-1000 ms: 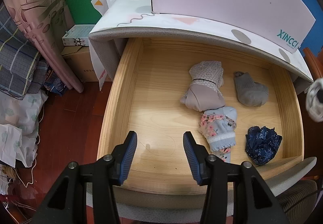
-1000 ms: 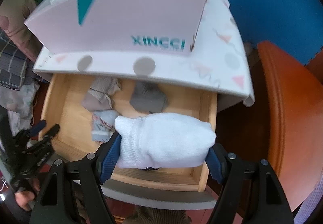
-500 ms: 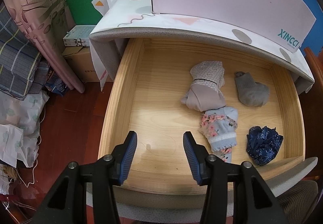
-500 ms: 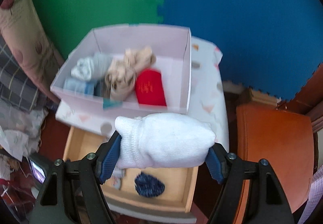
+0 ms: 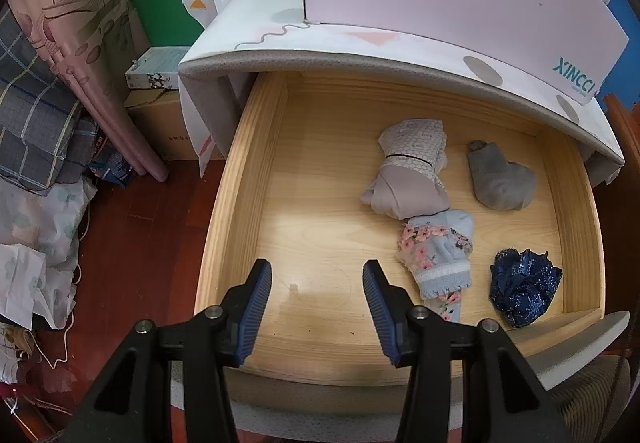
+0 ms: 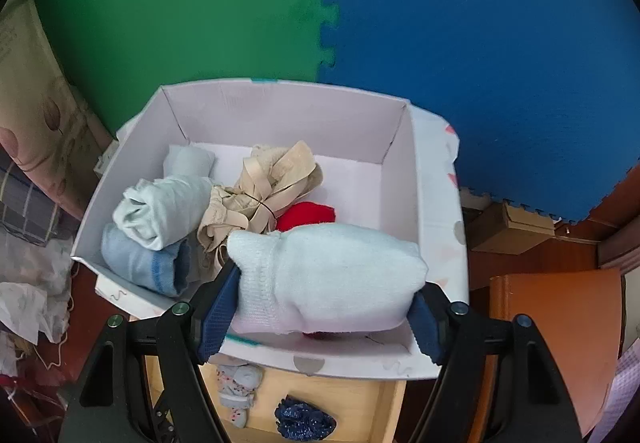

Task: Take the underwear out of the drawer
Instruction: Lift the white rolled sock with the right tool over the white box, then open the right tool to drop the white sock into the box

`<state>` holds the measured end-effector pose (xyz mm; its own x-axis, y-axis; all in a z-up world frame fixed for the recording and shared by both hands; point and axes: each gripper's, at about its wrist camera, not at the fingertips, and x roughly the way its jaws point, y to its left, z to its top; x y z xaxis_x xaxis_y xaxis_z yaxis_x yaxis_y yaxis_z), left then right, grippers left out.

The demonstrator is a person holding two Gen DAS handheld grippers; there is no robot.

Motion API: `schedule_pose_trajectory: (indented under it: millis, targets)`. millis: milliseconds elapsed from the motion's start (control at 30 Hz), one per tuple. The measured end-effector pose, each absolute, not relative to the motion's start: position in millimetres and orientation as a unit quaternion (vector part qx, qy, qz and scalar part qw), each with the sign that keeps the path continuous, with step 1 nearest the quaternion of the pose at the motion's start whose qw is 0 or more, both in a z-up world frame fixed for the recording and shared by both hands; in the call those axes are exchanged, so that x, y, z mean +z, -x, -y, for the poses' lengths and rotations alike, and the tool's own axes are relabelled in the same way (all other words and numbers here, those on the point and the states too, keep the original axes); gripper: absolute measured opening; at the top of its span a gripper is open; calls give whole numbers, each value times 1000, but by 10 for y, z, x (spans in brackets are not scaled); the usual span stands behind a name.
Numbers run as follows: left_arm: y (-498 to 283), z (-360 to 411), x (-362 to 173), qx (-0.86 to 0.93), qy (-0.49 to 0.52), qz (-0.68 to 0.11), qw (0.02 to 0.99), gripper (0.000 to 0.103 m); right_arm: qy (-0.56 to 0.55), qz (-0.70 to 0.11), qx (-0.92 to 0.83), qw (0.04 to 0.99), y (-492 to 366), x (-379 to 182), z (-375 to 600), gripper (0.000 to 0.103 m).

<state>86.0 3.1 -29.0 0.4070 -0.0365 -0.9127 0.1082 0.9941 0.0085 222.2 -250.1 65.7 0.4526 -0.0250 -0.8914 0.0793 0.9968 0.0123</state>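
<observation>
The wooden drawer (image 5: pixel 248 179) stands pulled out below me. In it lie a beige rolled garment (image 5: pixel 412 171), a grey roll (image 5: pixel 500 179), a pale blue floral roll (image 5: pixel 440 251) and a dark blue lace bundle (image 5: pixel 524 287). My left gripper (image 5: pixel 316 307) hovers open over the drawer's bare front left, holding nothing. My right gripper (image 6: pixel 320 307) is shut on a white rolled garment (image 6: pixel 328 279), held above the front of the pink box (image 6: pixel 288 111). The box holds pale green, blue, beige and red garments.
The pink box stands on the patterned cabinet top (image 5: pixel 280 27) above the drawer. Green and blue foam mats (image 6: pixel 328 3) cover the wall behind. An orange-brown chair (image 6: pixel 560 331) is at the right. Bedding and cardboard boxes (image 5: pixel 48 123) crowd the floor at the left.
My right gripper has risen with the white roll from over the drawer to above the pink box, whose inside now shows. The left gripper has stayed still.
</observation>
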Motion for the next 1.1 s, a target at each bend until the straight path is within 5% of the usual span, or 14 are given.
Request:
schedule_pose_trajectory:
  millis: [567, 1100]
  targets:
    - [-859, -4, -289, -50, -30, -542, 838, 48, -8, -571, -33, 820, -2434, 279, 2389, 75]
    - [-858, 5, -293, -49, -30, -545, 837, 48, -3, -568, -24, 823, -2313, 546, 2347, 88]
